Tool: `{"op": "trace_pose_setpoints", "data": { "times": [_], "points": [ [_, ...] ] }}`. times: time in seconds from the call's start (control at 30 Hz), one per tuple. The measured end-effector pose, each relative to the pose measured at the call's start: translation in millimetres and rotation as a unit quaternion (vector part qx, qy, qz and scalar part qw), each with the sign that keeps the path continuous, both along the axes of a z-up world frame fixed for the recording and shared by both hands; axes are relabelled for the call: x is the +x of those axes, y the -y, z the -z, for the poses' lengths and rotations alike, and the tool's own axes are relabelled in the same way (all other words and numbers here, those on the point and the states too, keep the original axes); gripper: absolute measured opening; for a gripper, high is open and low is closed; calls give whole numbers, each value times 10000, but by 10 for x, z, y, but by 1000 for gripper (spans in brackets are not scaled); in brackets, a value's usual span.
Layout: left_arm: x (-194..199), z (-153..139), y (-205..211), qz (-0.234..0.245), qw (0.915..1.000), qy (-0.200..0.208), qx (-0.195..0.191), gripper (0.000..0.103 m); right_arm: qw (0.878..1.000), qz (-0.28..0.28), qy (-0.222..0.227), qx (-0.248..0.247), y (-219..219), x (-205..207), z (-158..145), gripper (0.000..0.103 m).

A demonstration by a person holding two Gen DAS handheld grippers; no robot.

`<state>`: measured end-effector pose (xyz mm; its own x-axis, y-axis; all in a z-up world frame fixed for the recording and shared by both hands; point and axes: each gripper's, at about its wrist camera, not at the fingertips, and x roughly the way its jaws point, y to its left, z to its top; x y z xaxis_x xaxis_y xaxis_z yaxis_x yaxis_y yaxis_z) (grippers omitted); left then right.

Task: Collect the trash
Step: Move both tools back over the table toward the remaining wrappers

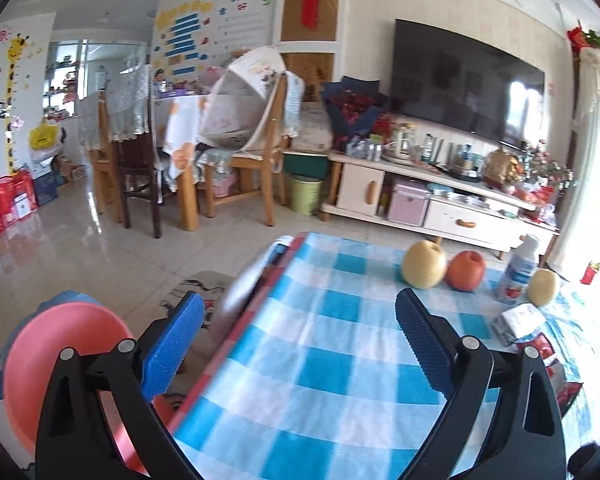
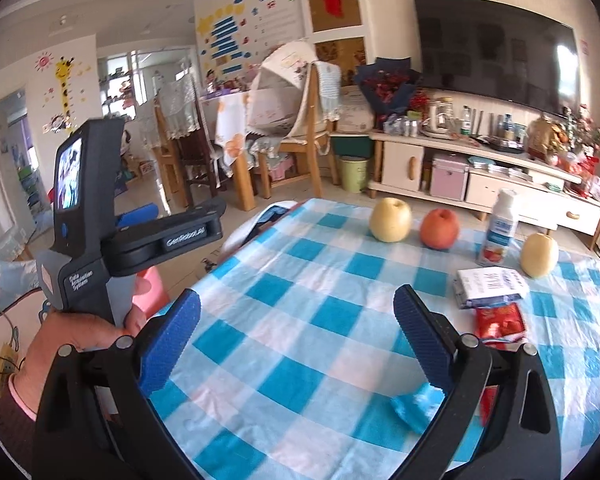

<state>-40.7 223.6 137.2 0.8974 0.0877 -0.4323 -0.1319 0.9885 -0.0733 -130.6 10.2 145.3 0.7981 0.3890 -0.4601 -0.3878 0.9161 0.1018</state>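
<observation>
On the blue-and-white checked tablecloth [image 2: 300, 320] lie a white wrapper [image 2: 490, 286], a red snack packet [image 2: 500, 320] just in front of it, and a crumpled blue scrap [image 2: 416, 404] near my right finger. My right gripper [image 2: 296, 340] is open above the cloth, nothing between its blue pads. My left gripper [image 1: 300, 344] is also open, straddling the table's left edge. In the left wrist view the white wrapper [image 1: 520, 322] and red packet [image 1: 540, 346] sit to the right. A pink bin [image 1: 56, 364] stands below the table's left edge.
Two yellow pears [image 2: 391, 219] [image 2: 539, 255], a red apple [image 2: 440, 228] and a white drink bottle [image 2: 499, 228] line the far side of the table. A hand [image 2: 80, 328] holds the left gripper's handle. Chairs, a TV cabinet and a green pail [image 2: 354, 174] stand beyond.
</observation>
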Motion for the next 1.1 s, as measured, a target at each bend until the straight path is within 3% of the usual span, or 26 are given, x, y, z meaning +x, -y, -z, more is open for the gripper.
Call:
{"op": "trace_pose_setpoints", "data": {
  "times": [0.3,0.63,0.9,1.1],
  "points": [
    [75,137,344,226,9994,-217,111,95,9993,370,34,47,510,-35,60,98],
    [77,238,908,692,9951,-293,645,95,9979,636,-5,-115,901,12,147,98],
    [80,359,1292,1138,9899,-437,717,95,9950,980,-153,132,1336,84,185,98],
    [51,436,1522,1438,9859,-519,676,95,9914,1309,-73,12,1602,134,197,99]
  ]
}}
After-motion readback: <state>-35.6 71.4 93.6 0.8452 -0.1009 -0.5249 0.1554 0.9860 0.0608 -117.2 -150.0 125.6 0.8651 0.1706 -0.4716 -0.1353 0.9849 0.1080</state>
